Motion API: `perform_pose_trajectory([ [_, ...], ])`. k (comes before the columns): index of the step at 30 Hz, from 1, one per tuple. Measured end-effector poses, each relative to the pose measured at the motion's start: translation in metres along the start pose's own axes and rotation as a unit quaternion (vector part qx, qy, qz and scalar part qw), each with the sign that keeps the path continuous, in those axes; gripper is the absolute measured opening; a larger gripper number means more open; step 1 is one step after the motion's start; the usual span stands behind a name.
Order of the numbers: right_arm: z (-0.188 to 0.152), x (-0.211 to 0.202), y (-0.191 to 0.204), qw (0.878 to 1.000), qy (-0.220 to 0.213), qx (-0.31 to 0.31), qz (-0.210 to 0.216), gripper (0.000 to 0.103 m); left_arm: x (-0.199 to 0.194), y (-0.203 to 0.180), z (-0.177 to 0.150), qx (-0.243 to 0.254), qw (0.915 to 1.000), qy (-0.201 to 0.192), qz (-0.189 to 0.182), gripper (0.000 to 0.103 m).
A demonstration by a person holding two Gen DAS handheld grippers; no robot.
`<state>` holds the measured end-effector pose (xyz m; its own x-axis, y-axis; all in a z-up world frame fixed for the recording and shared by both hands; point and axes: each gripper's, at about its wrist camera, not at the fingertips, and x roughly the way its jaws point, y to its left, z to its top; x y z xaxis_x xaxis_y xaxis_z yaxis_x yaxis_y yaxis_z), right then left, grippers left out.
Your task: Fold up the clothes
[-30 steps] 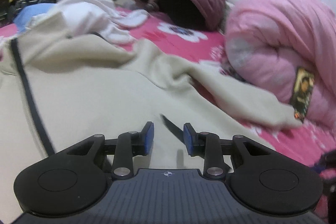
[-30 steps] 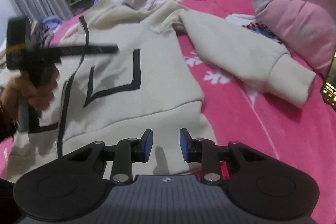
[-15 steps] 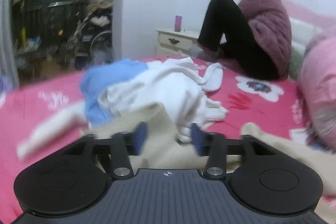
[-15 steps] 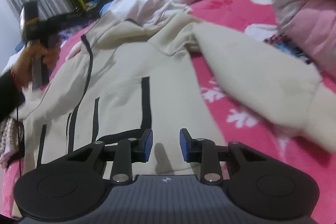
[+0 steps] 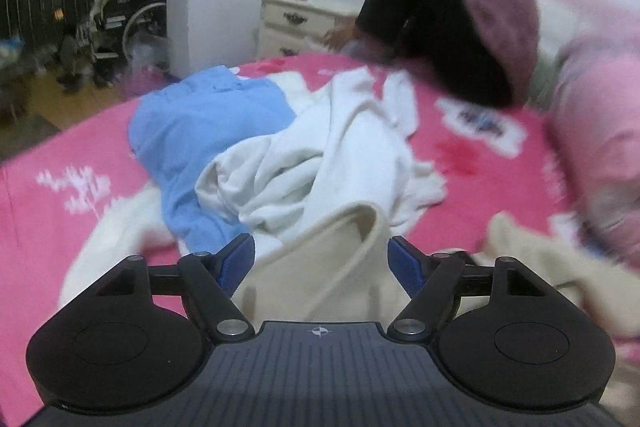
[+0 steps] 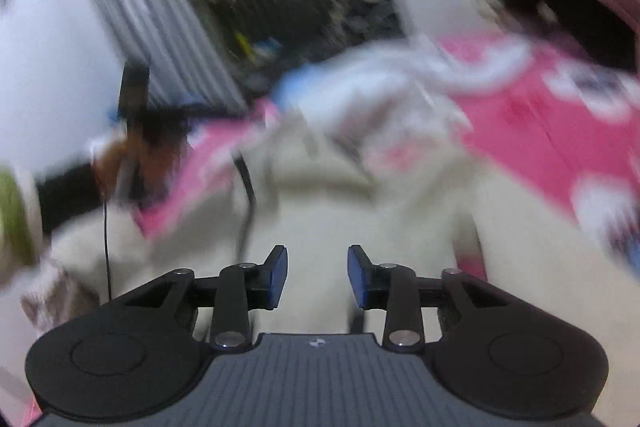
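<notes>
While the right-hand view smears with motion, the left one is clear enough to call: the left gripper (image 5: 320,259) stands with its jaws spread wide, and a raised fold of the cream hoodie (image 5: 344,243) sits right between the blue pads (image 5: 236,261), apparently untouched by either. That edge runs away from the camera, roughly along the fingers, so a pinch across it looks like the natural next move. Beyond it, on the pink bedspread (image 5: 60,219), lie a crumpled white garment (image 5: 320,155) and a blue garment (image 5: 200,123), both unfolded. Over to the right gripper (image 6: 317,275): jaws parted, nothing between them, hovering above the hoodie's body (image 6: 360,227), which stretches ahead toward the hood. The dark zip line (image 6: 248,195) runs off to its left. My read: the left hand is nearer a graspable edge, and folding has barely begun.
</notes>
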<state>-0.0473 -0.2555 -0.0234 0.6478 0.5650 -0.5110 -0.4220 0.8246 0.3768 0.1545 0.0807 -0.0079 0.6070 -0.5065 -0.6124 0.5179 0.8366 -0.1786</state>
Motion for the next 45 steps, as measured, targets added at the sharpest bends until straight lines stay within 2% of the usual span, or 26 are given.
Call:
perform_pose_trajectory([
  [2, 0.035, 0.036, 0.001, 0.998, -0.023, -0.051, 0.031, 0.04, -0.011, 0.014, -0.012, -0.032, 0.9994, -0.008, -0.01, 0.074],
  [4, 0.065, 0.083, 0.004, 0.994, -0.023, -0.093, 0.045, 0.04, -0.011, 0.025, -0.027, -0.045, 0.9985, -0.008, 0.029, 0.071],
  [6, 0.086, 0.131, 0.01, 0.99, -0.01, -0.132, 0.044, 0.04, -0.007, 0.033, -0.038, -0.046, 0.9982, 0.004, 0.038, 0.07],
  [8, 0.098, 0.173, 0.018, 0.984, 0.007, -0.172, 0.038, 0.04, -0.003, 0.041, -0.049, -0.062, 0.9977, 0.007, 0.026, 0.069],
  [11, 0.108, 0.224, 0.023, 0.975, 0.055, -0.211, 0.036, 0.04, 0.003, 0.048, -0.055, -0.075, 0.9972, 0.004, 0.006, 0.069],
  [14, 0.115, 0.251, 0.027, 0.97, 0.08, -0.227, 0.043, 0.04, 0.011, 0.055, -0.053, -0.083, 0.9965, -0.005, -0.007, 0.069],
  [19, 0.118, 0.269, 0.026, 0.967, 0.106, -0.225, 0.063, 0.042, 0.02, 0.067, -0.056, -0.118, 0.9922, -0.014, -0.037, 0.068],
  [24, 0.115, 0.25, 0.034, 0.96, 0.095, -0.252, 0.081, 0.014, 0.021, 0.07, -0.064, -0.162, 0.9843, -0.034, -0.063, 0.05],
  [26, 0.115, 0.237, 0.041, 0.957, 0.077, -0.265, 0.09, 0.011, 0.014, 0.068, -0.066, -0.167, 0.9825, -0.046, -0.067, 0.036],
  [28, 0.116, 0.23, 0.052, 0.953, 0.053, -0.281, 0.099, 0.01, 0.002, 0.067, -0.07, -0.18, 0.9787, -0.069, -0.07, 0.027],
  [32, 0.118, 0.232, 0.072, 0.941, 0.011, -0.32, 0.111, 0.01, -0.013, 0.067, -0.077, -0.2, 0.9729, -0.107, -0.046, 0.025],
  [37, 0.105, 0.273, 0.07, 0.93, 0.012, -0.363, 0.057, 0.011, 0.0, 0.064, -0.081, -0.195, 0.9744, -0.113, -0.002, 0.025],
  [39, 0.098, 0.286, 0.065, 0.927, 0.01, -0.373, 0.036, 0.015, 0.008, 0.062, -0.082, -0.191, 0.9754, -0.109, 0.014, 0.025],
  [40, 0.099, 0.29, 0.064, 0.932, 0.007, -0.362, 0.027, 0.016, 0.012, 0.061, -0.083, -0.19, 0.9758, -0.106, 0.022, 0.025],
  [42, 0.109, 0.292, 0.057, 0.949, 0.005, -0.313, 0.033, 0.025, 0.017, 0.059, -0.083, -0.189, 0.9762, -0.1, 0.033, 0.026],
  [45, 0.138, 0.276, 0.033, 0.98, -0.032, -0.187, 0.053, 0.035, 0.014, 0.056, -0.082, -0.186, 0.9767, -0.099, 0.042, 0.03],
])
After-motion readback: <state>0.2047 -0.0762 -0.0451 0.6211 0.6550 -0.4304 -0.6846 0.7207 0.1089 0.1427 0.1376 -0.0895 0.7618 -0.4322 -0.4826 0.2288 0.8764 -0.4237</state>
